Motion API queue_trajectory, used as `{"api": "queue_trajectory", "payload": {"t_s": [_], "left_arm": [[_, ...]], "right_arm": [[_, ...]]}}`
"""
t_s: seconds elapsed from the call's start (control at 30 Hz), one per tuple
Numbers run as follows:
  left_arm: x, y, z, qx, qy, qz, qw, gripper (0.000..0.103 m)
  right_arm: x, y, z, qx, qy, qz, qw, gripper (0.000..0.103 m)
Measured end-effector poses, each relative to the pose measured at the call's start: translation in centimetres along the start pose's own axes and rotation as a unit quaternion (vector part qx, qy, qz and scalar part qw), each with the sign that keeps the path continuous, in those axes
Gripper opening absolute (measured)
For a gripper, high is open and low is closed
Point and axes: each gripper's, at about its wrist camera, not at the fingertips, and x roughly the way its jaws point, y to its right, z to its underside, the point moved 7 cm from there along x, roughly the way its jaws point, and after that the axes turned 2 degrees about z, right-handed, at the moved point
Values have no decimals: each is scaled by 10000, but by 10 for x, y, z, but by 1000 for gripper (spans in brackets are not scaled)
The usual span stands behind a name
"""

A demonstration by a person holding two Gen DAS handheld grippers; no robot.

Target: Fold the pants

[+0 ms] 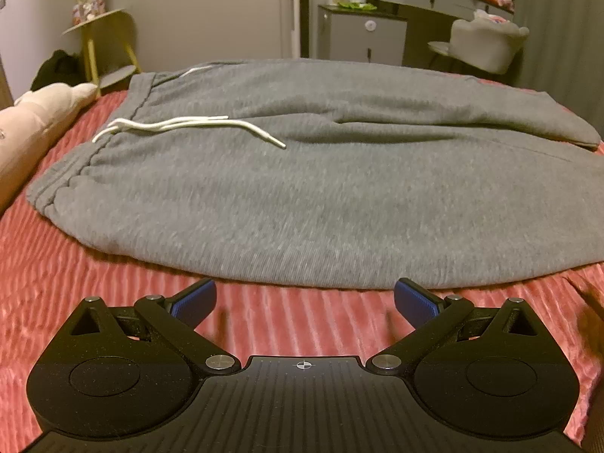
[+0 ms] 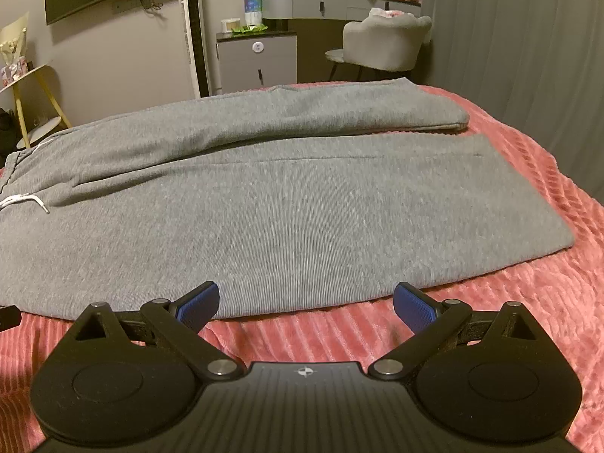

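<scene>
Grey sweatpants (image 1: 302,196) lie flat across a pink ribbed bedspread (image 1: 94,294), waistband to the left with a white drawstring (image 1: 188,126) on top. The two legs run to the right, side by side, with the far leg's edge lying over the near one; their cuffs show in the right wrist view (image 2: 521,204). My left gripper (image 1: 305,300) is open and empty, just short of the pants' near edge by the hip. My right gripper (image 2: 305,304) is open and empty at the near edge of the near leg (image 2: 302,226).
A pink plush toy (image 1: 34,124) lies at the bed's left edge. Beyond the bed stand a yellow side table (image 1: 102,41), a grey cabinet (image 2: 256,62), a dresser and a grey chair (image 2: 385,43). Pink bedspread (image 2: 490,321) shows beside the cuffs.
</scene>
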Motion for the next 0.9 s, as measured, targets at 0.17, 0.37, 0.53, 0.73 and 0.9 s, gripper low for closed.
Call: {"api": "queue_trajectory", "payload": {"t_s": [0.17, 0.37, 0.53, 0.73, 0.9], "left_arm": [[0, 0, 0, -16, -16, -12, 10000, 103], [0, -1, 0, -36, -45, -27, 10000, 103], [1, -1, 0, -52, -57, -39, 10000, 103], [1, -2, 0, -76, -69, -42, 9999, 103], [2, -3, 1, -84, -73, -46, 9999, 103]], "right_arm": [[-1, 0, 0, 30, -11, -11, 10000, 99], [2, 2, 0, 64, -40, -38, 10000, 99], [1, 2, 0, 74, -42, -44, 10000, 99], [1, 3, 0, 76, -41, -46, 10000, 99], [1, 3, 0, 79, -43, -50, 9999, 99]]}}
